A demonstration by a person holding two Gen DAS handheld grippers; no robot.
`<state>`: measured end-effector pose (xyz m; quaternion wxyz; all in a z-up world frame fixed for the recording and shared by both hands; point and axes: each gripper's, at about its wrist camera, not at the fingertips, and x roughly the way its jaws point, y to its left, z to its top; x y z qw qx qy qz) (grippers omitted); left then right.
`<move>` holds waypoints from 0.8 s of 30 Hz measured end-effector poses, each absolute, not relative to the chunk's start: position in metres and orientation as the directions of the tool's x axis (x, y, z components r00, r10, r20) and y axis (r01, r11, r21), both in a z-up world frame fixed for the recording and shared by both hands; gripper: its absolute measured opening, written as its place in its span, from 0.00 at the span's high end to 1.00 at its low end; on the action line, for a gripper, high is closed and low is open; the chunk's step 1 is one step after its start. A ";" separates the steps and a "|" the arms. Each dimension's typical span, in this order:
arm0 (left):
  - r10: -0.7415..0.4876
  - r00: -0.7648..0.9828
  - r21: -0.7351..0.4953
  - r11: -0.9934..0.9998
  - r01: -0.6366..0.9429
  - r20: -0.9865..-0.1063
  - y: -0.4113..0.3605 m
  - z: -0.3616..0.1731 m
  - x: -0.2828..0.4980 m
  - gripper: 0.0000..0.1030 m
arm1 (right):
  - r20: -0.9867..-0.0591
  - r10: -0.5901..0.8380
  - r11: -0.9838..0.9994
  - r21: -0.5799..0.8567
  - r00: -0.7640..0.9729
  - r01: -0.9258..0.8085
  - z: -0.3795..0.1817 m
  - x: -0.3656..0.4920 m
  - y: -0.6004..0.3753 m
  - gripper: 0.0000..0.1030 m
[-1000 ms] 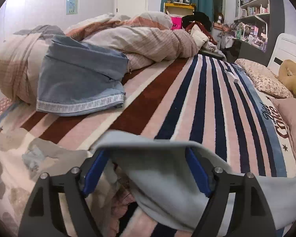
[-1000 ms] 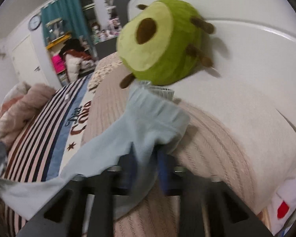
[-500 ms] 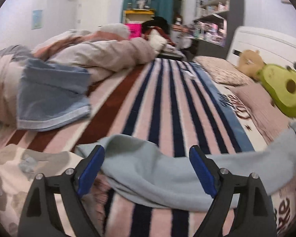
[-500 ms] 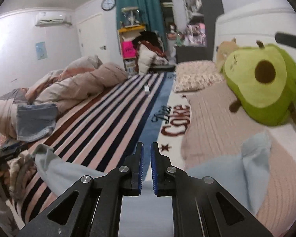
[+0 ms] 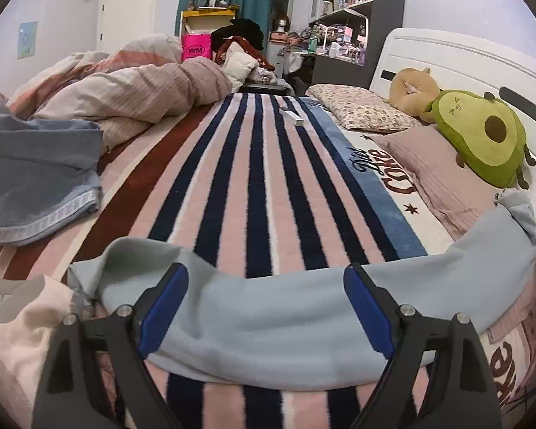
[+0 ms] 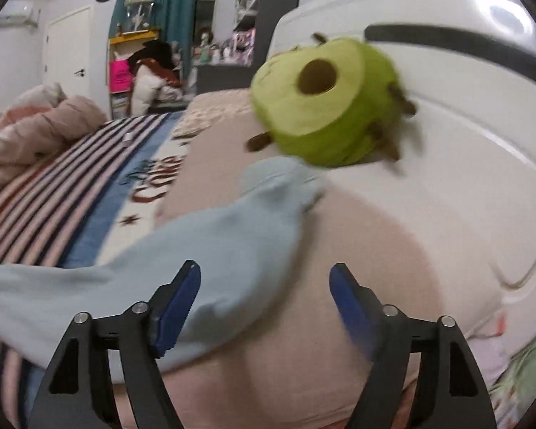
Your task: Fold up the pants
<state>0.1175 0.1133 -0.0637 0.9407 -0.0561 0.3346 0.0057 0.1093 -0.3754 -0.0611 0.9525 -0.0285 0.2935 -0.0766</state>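
Light blue pants (image 5: 268, 318) lie stretched across the striped blanket (image 5: 253, 186), from the near left to the pink pillow at right. My left gripper (image 5: 266, 307) is open, its blue pads either side of the pants' middle, just above the cloth. In the right wrist view the pants (image 6: 211, 243) run from the lower left up onto the pillow (image 6: 357, 261), ending beside the avocado plush (image 6: 325, 107). My right gripper (image 6: 264, 304) is open and empty; its left pad sits over the cloth.
A folded denim garment (image 5: 39, 182) lies at left against a heaped duvet (image 5: 132, 93). A floral pillow (image 5: 361, 111), a tan plush (image 5: 411, 85) and the white headboard (image 5: 464, 60) line the right. A small white object (image 5: 293, 116) rests on the blanket.
My right gripper has opened and let go of the pants, whose end now rests on the pillow. My left gripper stayed open; the pants lie flatter and more stretched out.
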 end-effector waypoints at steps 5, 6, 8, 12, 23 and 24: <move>-0.034 0.770 -0.086 0.996 -0.028 -0.638 0.097 -0.063 0.123 0.16 | -0.600 0.003 0.999 0.037 0.800 0.024 -0.067 0.142 -0.388 0.30; -0.033 0.770 -0.084 0.996 -0.027 -0.638 0.096 -0.064 0.124 0.16 | -0.604 0.020 0.999 0.046 0.797 0.010 -0.068 0.150 -0.388 0.31; -0.033 0.766 -0.083 0.996 -0.027 -0.641 0.095 -0.065 0.124 0.16 | -0.607 0.015 0.999 0.045 0.795 0.015 -0.071 0.166 -0.390 0.36; -0.028 0.765 -0.097 0.994 -0.045 -0.644 0.104 -0.070 0.125 0.16 | -0.614 -0.031 0.999 -0.010 0.789 0.031 -0.070 0.183 -0.384 0.90; -0.046 0.790 -0.175 0.981 -0.078 -0.611 0.148 -0.069 0.101 0.16 | -0.495 0.382 0.921 0.131 0.780 -0.368 -0.017 0.152 -0.247 0.91; -0.052 0.790 -0.184 0.980 -0.079 -0.611 0.152 -0.069 0.098 0.16 | -0.497 0.412 0.906 0.128 0.764 -0.404 -0.020 0.151 -0.232 0.91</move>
